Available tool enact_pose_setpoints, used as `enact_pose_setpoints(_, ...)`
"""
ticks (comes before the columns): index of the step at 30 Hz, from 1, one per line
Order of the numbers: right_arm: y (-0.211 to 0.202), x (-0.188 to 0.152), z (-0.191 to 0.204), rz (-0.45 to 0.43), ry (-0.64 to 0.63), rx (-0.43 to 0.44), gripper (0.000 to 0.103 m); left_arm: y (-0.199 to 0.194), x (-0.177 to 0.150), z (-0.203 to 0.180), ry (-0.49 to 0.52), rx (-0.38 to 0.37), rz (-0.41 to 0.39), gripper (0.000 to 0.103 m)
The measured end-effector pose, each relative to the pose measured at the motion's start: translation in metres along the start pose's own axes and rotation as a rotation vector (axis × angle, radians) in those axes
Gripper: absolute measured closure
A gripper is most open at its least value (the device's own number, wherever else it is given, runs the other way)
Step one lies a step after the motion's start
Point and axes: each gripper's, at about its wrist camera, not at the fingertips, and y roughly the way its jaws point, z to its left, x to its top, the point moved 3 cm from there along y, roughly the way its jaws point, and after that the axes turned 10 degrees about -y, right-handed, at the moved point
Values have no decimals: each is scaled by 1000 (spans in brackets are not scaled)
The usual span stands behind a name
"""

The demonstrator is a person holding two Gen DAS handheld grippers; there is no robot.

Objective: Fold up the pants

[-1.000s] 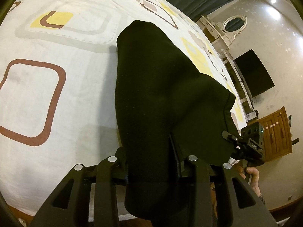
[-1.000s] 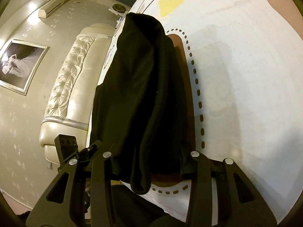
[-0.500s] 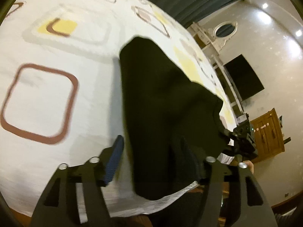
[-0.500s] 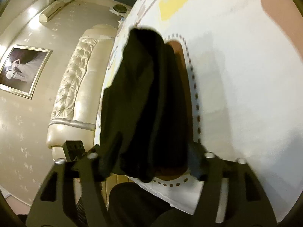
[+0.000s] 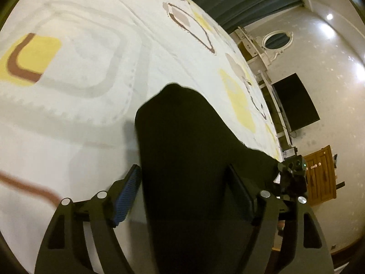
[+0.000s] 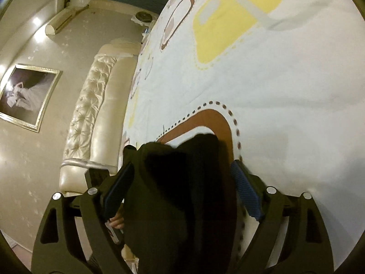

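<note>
The black pants (image 5: 182, 155) lie on a white bedsheet (image 5: 79, 118) printed with yellow and brown squares. In the left wrist view they run from between my left gripper's (image 5: 182, 189) fingers forward to a rounded end. The left jaws stand wide open on either side of the cloth, blue pad (image 5: 127, 196) showing. In the right wrist view the pants (image 6: 182, 194) fill the gap of my right gripper (image 6: 182, 187), whose jaws are also open with both blue pads (image 6: 246, 191) clear of the cloth. The right gripper shows at the right of the left wrist view (image 5: 292, 175).
A padded cream headboard (image 6: 91, 118) and a framed picture (image 6: 25, 96) are on the left wall. A dark TV (image 5: 296, 102), a wooden cabinet (image 5: 321, 175) and a white dresser with an oval mirror (image 5: 273, 41) stand off the bed's far side.
Both grippers have opened and let go of the pants. The cloth has dropped onto the sheet and looks shorter in both views.
</note>
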Motion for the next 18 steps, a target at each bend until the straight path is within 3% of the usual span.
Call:
enact_pose_setpoints(2, 8, 4, 4, 17, -15, 4, 17, 6, 7, 4, -8, -12, 23, 28)
enact_pose_setpoints(3, 14, 5, 7, 37, -36, -3, 29, 6, 9, 8, -15, -22, 31, 30)
enact_pose_setpoints(5, 22, 1, 6, 80, -50, -24, 55, 7, 11, 15, -18, -12, 38, 54)
enact_pose_setpoints(6, 25, -1, 5, 90, -55, -25, 62, 6, 11, 19, -10, -11, 44, 59)
enact_pose_setpoints(8, 23, -2, 6, 73, -68, -15, 65, 1, 8, 22, 8, -31, 41, 72)
enact_pose_setpoints(10, 19, -4, 10, 52, -84, -13, 68, -5, 6, 20, 20, -32, 24, 77)
enact_pose_setpoints(18, 10, 17, 37, -19, -187, -14, 71, -27, 18, -14, 144, 24, -68, 81)
